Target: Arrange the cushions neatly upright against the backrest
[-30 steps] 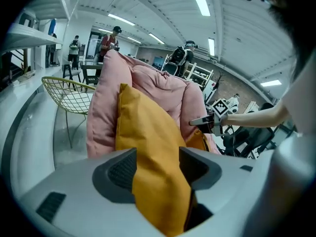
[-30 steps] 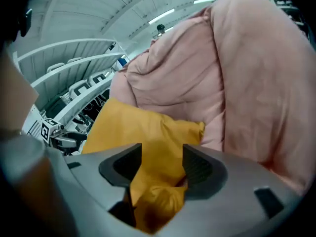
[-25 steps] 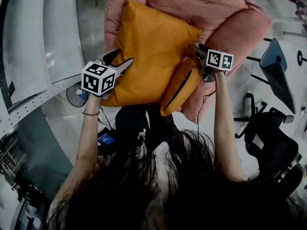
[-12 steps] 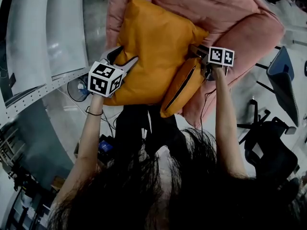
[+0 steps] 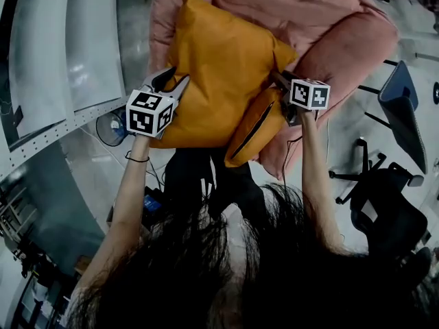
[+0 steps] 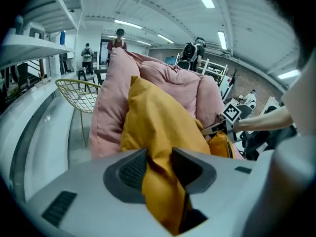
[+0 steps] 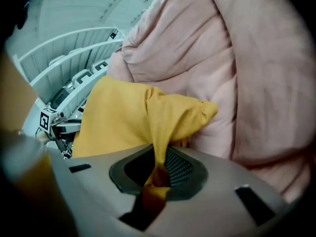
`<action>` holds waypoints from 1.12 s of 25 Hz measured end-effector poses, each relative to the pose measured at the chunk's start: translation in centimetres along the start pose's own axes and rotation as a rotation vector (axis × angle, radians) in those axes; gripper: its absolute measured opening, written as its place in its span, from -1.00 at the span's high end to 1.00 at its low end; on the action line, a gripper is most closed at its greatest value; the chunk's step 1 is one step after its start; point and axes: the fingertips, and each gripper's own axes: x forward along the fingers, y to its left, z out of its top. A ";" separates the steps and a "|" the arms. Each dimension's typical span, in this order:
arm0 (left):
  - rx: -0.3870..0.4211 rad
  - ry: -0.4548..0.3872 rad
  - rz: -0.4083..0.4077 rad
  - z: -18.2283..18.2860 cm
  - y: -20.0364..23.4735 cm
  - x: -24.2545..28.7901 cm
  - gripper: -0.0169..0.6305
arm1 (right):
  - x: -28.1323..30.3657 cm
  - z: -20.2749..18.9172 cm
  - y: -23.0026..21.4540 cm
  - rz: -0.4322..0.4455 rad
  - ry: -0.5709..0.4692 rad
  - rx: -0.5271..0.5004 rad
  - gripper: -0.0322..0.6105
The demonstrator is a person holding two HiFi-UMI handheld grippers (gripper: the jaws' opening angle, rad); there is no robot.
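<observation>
A big yellow cushion (image 5: pixel 219 67) leans on the pink padded seat (image 5: pixel 329 26). A smaller orange cushion (image 5: pixel 255 127) with a dark zip hangs at its lower right. My left gripper (image 5: pixel 169 86) is at the big cushion's left edge. Its jaws have just been closing, and the pads pinch a fold of yellow fabric (image 6: pixel 163 147) at the left gripper (image 6: pixel 159 164). My right gripper (image 5: pixel 280 81) is at the cushion's right corner. Its jaws have also just been closing, and the right gripper (image 7: pixel 159 169) squeezes a thin fold of the yellow cushion (image 7: pixel 123 120).
White shelving (image 5: pixel 62 60) runs along the left, with a small fan (image 5: pixel 110 132) below it. A black office chair (image 5: pixel 387 218) and a grey chair (image 5: pixel 401 108) stand at the right. A wire chair (image 6: pixel 79 95) sits beside the pink seat (image 6: pixel 168 83). People (image 6: pixel 118 38) stand far behind.
Both pairs of jaws have closed onto the yellow cushion's fabric. The right gripper has shifted slightly down and toward the cushion. The left hand has stayed in place.
</observation>
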 end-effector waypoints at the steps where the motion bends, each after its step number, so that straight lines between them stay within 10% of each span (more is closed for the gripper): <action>1: -0.011 -0.001 -0.003 0.2 -0.1 -0.4 0.46 | -0.9 0.0 0.3 -0.002 -0.022 -0.006 0.69; 15: 0.025 -0.024 -0.137 3.1 -7.2 -6.9 0.79 | -16.0 0.6 5.4 -0.040 -0.351 -0.055 0.75; 28: 0.044 -0.181 -0.265 12.4 -8.1 -1.4 0.82 | -24.6 6.7 5.7 -0.203 -0.674 -0.081 0.75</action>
